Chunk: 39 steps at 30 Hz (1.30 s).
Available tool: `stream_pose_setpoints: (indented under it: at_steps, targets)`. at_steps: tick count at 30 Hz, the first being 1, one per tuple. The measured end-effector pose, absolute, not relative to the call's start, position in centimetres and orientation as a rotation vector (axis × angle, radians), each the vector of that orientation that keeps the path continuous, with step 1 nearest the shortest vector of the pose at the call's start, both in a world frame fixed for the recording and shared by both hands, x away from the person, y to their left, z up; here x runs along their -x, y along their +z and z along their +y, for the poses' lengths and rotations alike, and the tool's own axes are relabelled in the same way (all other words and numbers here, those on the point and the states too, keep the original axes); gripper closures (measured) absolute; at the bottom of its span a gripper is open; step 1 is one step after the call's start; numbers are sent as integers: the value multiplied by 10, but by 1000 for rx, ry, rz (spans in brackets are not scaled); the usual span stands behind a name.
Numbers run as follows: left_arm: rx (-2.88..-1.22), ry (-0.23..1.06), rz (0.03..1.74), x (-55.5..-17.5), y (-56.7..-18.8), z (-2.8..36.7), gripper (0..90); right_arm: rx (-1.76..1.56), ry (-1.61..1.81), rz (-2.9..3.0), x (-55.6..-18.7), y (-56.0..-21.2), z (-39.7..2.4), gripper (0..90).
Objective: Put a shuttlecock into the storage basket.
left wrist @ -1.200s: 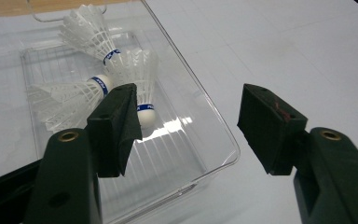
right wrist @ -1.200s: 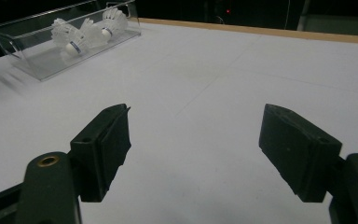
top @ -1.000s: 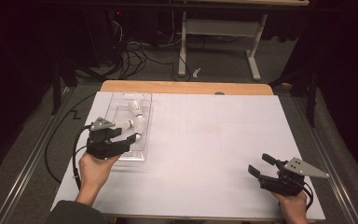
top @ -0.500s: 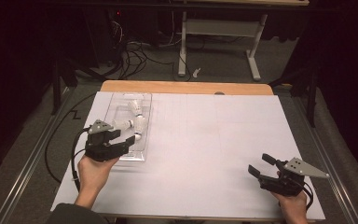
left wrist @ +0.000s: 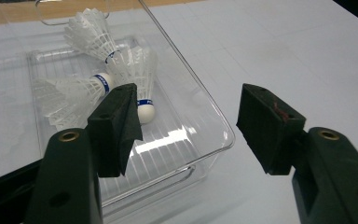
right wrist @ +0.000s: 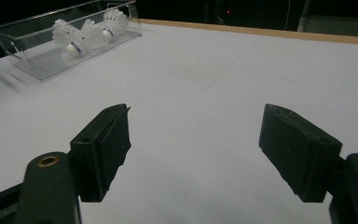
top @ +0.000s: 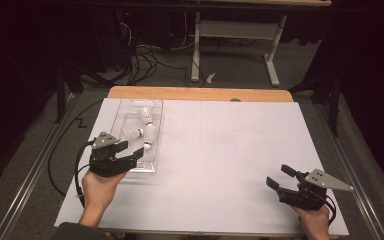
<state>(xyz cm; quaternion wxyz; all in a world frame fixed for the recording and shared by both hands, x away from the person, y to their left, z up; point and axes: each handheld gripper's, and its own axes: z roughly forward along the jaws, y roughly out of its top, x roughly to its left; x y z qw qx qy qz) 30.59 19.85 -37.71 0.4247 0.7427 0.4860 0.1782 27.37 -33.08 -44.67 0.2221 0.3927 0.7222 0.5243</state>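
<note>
Three shuttlecocks lie inside the clear tray (top: 130,167), which sits on the white table (top: 230,150) toward its left edge, well away from the person's right side. Judging by how things lie, the work is either emptying the tray or having just filled it; since nothing white rests on the bare table outside the tray, I take it that picking has not started and all three pieces remain to be handled.

Largest first: the table spreads wide and bare across the high view, with only the tray on it. The tray is a long transparent box with a ribbed floor, its near end just under the left gripper (top: 136,152). That gripper hovers over the tray's near wall with its jaws spread apart, holding nothing; in the left gripper view the nearest shuttlecock (left wrist: 140,77) stands cork-down toward the camera just beyond the left jaw. Beside it lies the second shuttlecock (left wrist: 72,95), cork toward the first, and the far shuttlecock (left wrist: 91,32) rests behind them. The right gripper (top: 278,179) rests low near the table's front right corner, jaws likewise wide and empty, well apart from the tray.

Compared with a second ago, the left gripper has drawn back slightly toward the person, from above the shuttlecocks to the tray's near end. The right gripper has not shifted.
</note>
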Motion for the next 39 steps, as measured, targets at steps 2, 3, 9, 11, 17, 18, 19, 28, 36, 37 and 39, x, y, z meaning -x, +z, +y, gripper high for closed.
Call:
stream_pose_setpoints:
  at_steps: [2, 3, 9, 11, 17, 18, 19, 28, 36, 37, 39]
  targets:
    - [-1854, 447, 1215, -305, -377, 199, 391, -1086, 1448, 1995, -274, -447, -331, 250]
    - [-1853, 449, 1213, -304, -378, 199, 390, -1086, 1449, 1996, -273, -447, -331, 250]
    - [-1848, 457, 1210, -301, -378, 200, 390, -1086, 1448, 1996, -273, -447, -331, 249]
    - [-1847, 462, 1205, -299, -378, 201, 390, -1087, 1447, 1995, -273, -447, -330, 250]
    - [-1844, 463, 1203, -297, -379, 201, 394, -1086, 1446, 1996, -273, -447, -331, 250]
    - [-1837, 463, 1204, -296, -379, 201, 394, -1086, 1447, 1994, -273, -447, -330, 250]
    - [-1840, 463, 1204, -296, -380, 201, 394, -1085, 1448, 1996, -273, -447, -331, 250]
    - [-1836, 464, 1206, -293, -383, 202, 393, -1087, 1449, 1996, -274, -447, -331, 249]
    - [-1833, 464, 1205, -291, -385, 203, 393, -1087, 1448, 1996, -274, -447, -331, 249]
    - [-1832, 465, 1206, -291, -386, 203, 393, -1085, 1448, 1996, -274, -447, -331, 249]
    - [-1829, 464, 1208, -290, -386, 203, 393, -1087, 1448, 1996, -273, -447, -331, 249]
